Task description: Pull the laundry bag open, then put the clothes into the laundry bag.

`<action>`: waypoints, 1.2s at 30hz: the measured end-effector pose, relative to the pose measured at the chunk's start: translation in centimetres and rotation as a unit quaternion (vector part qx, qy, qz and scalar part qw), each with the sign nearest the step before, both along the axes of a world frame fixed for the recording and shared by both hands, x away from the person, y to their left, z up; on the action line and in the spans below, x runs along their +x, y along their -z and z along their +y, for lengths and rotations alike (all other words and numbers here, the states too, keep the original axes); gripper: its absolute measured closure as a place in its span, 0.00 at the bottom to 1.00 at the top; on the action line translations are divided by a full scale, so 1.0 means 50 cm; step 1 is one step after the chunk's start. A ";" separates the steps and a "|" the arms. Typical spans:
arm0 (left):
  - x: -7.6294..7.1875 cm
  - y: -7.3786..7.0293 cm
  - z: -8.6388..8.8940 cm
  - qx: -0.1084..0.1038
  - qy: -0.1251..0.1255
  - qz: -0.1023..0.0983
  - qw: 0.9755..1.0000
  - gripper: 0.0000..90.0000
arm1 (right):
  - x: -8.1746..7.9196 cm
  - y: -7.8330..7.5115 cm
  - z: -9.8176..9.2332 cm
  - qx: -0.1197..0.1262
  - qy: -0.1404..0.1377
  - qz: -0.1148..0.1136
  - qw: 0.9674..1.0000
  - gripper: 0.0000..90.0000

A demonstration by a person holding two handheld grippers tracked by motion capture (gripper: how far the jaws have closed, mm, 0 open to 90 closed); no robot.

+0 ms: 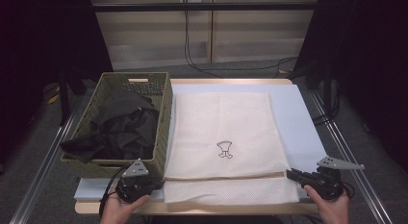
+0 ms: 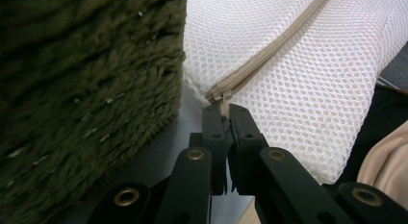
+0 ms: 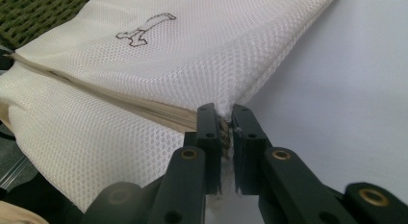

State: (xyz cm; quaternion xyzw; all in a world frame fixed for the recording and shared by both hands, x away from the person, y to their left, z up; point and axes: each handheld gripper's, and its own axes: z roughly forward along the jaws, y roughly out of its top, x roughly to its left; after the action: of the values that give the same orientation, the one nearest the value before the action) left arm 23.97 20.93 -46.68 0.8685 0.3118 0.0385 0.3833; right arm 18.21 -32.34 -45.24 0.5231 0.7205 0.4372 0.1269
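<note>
The white mesh laundry bag point(image 1: 223, 137) is spread flat on the table, just beside the green basket point(image 1: 161, 118). At its near left corner, the zipper pull point(image 2: 222, 98) is pinched between the pressed-together jaws of the left gripper point(image 2: 227, 113), with the zipper running away from the fingertips. At the near right corner, the bag's edge is clamped by the right gripper point(image 3: 224, 113), the mesh spreading out beyond and to the left of its fingers point(image 3: 208, 119).
</note>
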 end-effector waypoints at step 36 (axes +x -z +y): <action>-0.062 -0.007 0.047 -0.084 -0.073 -0.068 0.991 0.22 | 0.027 -0.005 0.028 -0.004 -0.019 -0.030 0.999 0.34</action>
State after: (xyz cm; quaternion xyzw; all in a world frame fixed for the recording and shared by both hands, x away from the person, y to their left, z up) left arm 20.86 23.30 -46.35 0.8034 0.3496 0.0991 0.4717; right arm 19.58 -30.93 -45.00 0.4955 0.7279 0.4521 0.1422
